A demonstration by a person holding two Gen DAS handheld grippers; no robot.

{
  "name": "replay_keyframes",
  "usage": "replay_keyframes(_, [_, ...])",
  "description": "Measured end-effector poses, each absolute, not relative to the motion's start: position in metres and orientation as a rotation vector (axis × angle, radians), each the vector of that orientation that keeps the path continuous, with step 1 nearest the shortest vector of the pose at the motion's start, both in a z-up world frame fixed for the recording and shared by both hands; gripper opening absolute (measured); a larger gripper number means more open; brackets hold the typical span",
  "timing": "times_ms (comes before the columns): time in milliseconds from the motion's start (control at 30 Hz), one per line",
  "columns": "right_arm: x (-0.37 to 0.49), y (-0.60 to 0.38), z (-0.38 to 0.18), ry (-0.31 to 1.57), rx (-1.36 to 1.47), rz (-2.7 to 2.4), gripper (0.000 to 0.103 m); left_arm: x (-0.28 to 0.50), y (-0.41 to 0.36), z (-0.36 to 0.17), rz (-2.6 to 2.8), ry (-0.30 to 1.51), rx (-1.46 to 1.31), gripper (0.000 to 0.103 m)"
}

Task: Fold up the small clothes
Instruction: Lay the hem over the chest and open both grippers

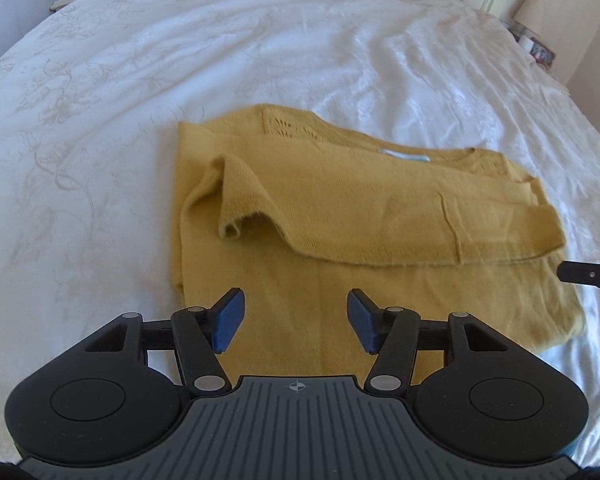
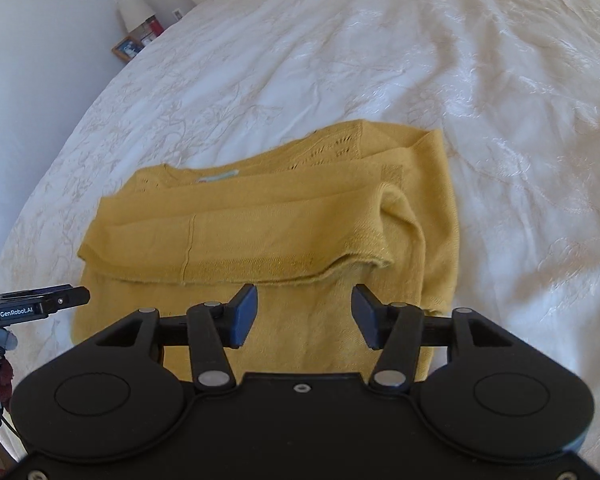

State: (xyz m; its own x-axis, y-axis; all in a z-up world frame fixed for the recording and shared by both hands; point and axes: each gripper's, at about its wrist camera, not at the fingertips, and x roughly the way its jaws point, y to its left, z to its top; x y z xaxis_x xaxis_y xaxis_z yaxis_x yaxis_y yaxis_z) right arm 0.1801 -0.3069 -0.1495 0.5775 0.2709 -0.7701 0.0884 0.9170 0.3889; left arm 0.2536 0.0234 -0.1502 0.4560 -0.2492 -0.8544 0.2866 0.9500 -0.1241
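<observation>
A mustard-yellow knit sweater [image 1: 340, 216] lies on a white embroidered bedspread [image 1: 120, 100], near the edge closest to the cameras, with its neckline and label facing the far side. Both sleeves are laid crosswise over the body, forming a band across the middle, and the hem portion nearest the grippers lies flat and uncovered. The left gripper [image 1: 296, 320] hangs over the near hem with its jaws spread and nothing between the blue pads [image 1: 230, 320]; the cloth under them appears not to be touched. The right gripper [image 2: 304, 316] stands likewise, jaws apart and empty, over the near hem on the other side of the garment. Judgement: the sleeve fold appears complete, and the step in hand is the transition to the lengthwise fold. The next move would call for both grippers to descend, pinch the hem at its two corners and carry it over the sleeve band toward the neckline. One cuff [image 1: 232, 232] in the left view curls upward and may bunch under the fold unless flattened. Clearance is ample: open bedspread surrounds the far and lateral sides. Bedside clutter, including a lamp [image 2: 136, 10] and picture frames [image 2: 127, 49], stands well apart.
</observation>
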Motion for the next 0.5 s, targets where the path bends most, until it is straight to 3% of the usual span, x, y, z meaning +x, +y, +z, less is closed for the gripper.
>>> replay_keyframes(267, [0.206, -0.285, -0.171, 1.004, 0.28, 0.157, 0.059, 0.284, 0.01, -0.168, -0.34, 1.047, 0.085, 0.055])
replay_keyframes(500, [0.264, -0.318, -0.161, 0.919, 0.274, 0.099, 0.059, 0.354, 0.012, -0.161, -0.278, 0.996, 0.061, 0.055])
